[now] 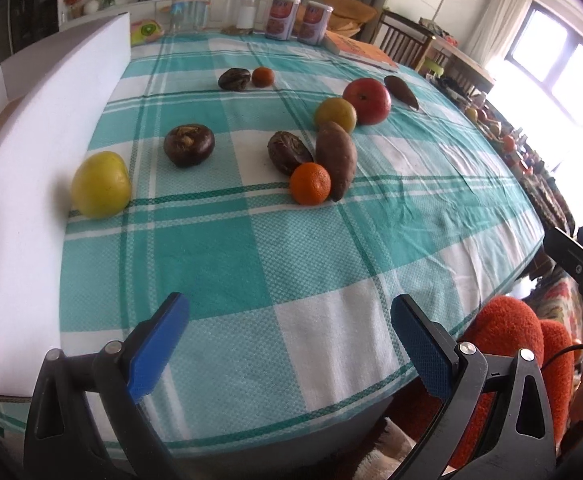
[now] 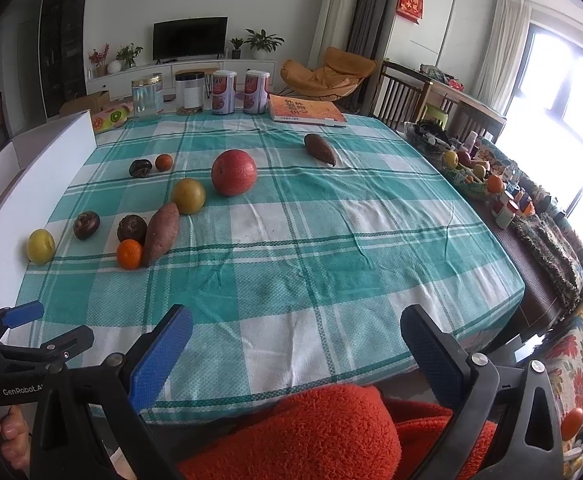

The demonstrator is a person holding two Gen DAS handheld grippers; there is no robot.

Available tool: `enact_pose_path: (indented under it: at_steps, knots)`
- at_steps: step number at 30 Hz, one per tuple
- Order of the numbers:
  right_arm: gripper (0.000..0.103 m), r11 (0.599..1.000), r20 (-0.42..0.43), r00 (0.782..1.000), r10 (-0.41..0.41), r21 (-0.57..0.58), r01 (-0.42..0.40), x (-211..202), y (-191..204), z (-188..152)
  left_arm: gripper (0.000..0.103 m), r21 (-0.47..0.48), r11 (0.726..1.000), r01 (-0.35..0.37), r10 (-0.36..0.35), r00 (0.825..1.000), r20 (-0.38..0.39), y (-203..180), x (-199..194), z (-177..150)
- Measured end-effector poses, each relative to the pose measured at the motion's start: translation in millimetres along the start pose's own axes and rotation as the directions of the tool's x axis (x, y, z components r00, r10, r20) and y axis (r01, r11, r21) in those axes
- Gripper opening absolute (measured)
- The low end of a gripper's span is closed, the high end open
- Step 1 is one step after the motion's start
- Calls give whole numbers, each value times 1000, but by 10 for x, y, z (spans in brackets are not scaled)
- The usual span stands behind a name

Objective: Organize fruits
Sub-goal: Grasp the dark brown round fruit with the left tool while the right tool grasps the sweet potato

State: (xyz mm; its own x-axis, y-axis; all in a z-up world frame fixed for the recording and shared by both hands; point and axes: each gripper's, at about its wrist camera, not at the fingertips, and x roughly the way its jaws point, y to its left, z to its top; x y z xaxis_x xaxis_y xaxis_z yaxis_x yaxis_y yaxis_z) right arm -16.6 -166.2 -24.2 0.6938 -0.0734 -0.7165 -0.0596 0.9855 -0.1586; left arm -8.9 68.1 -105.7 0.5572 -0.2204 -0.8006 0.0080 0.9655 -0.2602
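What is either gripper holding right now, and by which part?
Nothing. The left gripper and the right gripper are both open above the tablecloth, with no fruit between their fingers.

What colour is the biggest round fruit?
Red, the apple, clearest in the right wrist view.

Teal-and-white checked tablecloth (image 2: 291, 240), red apple (image 2: 234, 172), orange tangerine (image 2: 129, 254), blue-padded claws.
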Motion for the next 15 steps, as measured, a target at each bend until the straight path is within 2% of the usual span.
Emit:
enact_pose_path:
  at_steps: [5, 11, 15]
  knots:
    - [103, 1000, -13, 1000, 22, 3, -22, 36, 9, -14, 101, -39, 998, 51, -51, 999, 10, 188, -54, 257]
    - [103, 997, -29, 998, 63, 41, -61, 93, -28, -30, 101, -32, 992, 124, -123, 992, 23, 199, -4, 765]
    - [103, 993, -47, 994, 94, 69, -90, 144, -62, -63, 100, -28, 978, 209, -210, 976, -63, 64, 316, 991]
